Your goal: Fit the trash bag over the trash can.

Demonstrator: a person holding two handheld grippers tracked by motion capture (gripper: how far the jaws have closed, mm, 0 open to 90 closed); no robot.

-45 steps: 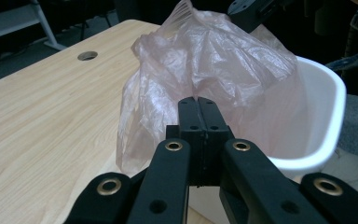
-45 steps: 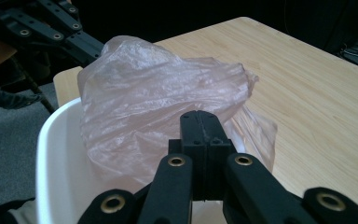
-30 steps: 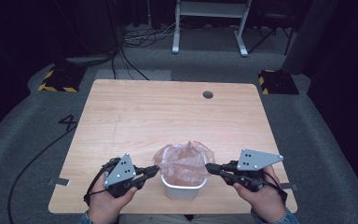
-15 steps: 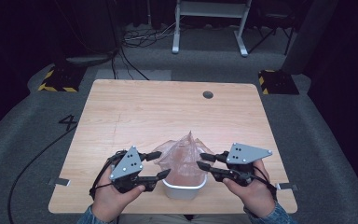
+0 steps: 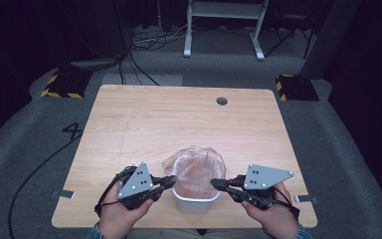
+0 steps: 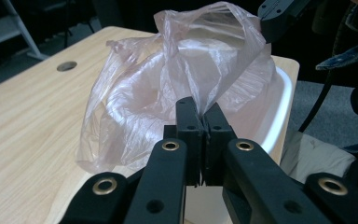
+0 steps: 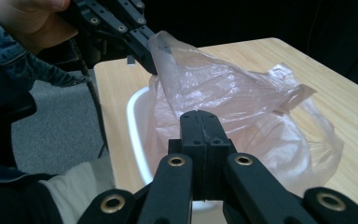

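Now both grippers have pinched the thin plastic bag (image 5: 195, 167) again, after half a second ago standing open on either side of it; the left jaws have just been closing on the film. That suggests a fresh grip for spreading the bag over the white tub (image 5: 196, 200), low centre of the high view. The left gripper (image 6: 203, 112) is clamped on a fold of bag. The right gripper (image 7: 206, 122) is closed too, pressed on film.
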